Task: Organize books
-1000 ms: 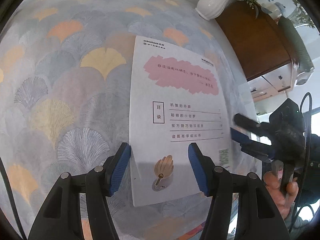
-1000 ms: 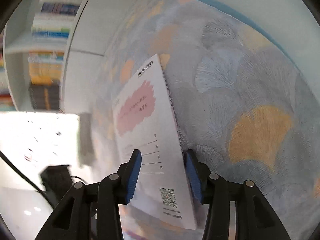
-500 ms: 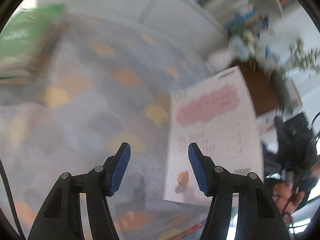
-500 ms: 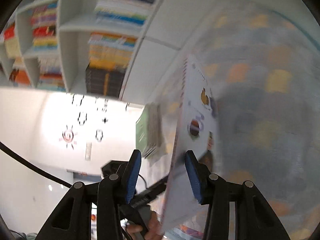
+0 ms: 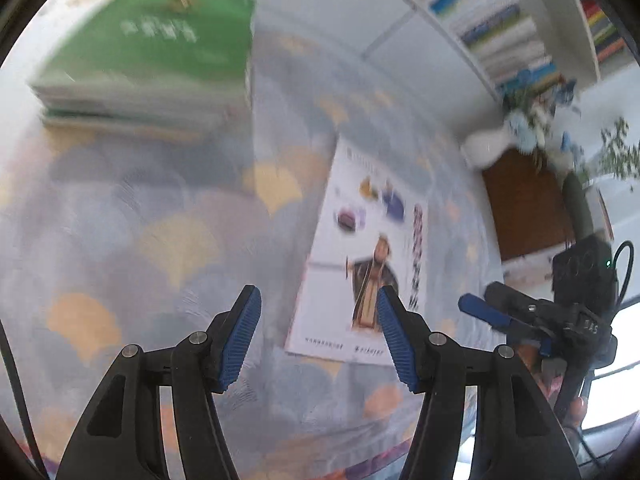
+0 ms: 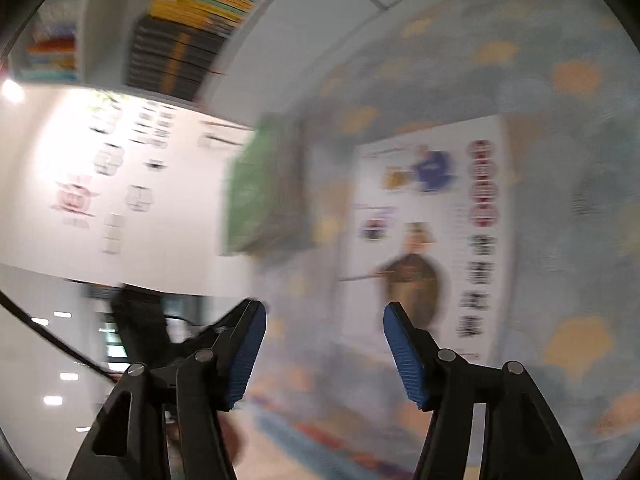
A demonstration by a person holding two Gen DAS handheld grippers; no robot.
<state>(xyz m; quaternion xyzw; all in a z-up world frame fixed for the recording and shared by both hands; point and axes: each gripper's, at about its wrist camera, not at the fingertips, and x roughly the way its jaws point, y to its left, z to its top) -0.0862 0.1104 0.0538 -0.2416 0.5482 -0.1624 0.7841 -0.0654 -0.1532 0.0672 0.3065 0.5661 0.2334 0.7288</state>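
**Booklet turned cover-up and released; both tools empty**

Nearest, left view: left hand-held gripper (image 5: 318, 336), jaws apart, nothing between the pads. Opening unchanged from a second ago.

Nearest, right view: right hand-held gripper (image 6: 324, 350), jaws apart and empty. A second ago they clamped the booklet's edge; they have just been opening, and the booklet now lies clear of them.

Next out: bench (image 5: 132, 240) under a cloth printed with fan shapes. Thin white booklet (image 5: 366, 264) lies flat on it, just beyond the left tool's tips and to their right. Its illustrated front, a robed figure with a column of characters, now faces up; a second ago the contents page with the pink patch was uppermost. Judged: the flip is done and the booklet is freed.

To the right in the left view: the other tool, with a hand partly visible behind it.

Further: green-topped stack (image 5: 148, 60) of books at the bench's far left, well apart from the booklet. Blurred; count not readable.

Furthest: white vase (image 5: 486, 146) with flowers, a brown cabinet (image 5: 528, 208), wall shelves (image 5: 500, 20) packed with books.

Judged remaining: the booklet is still off the stack; lifting it there looks the likely next step.
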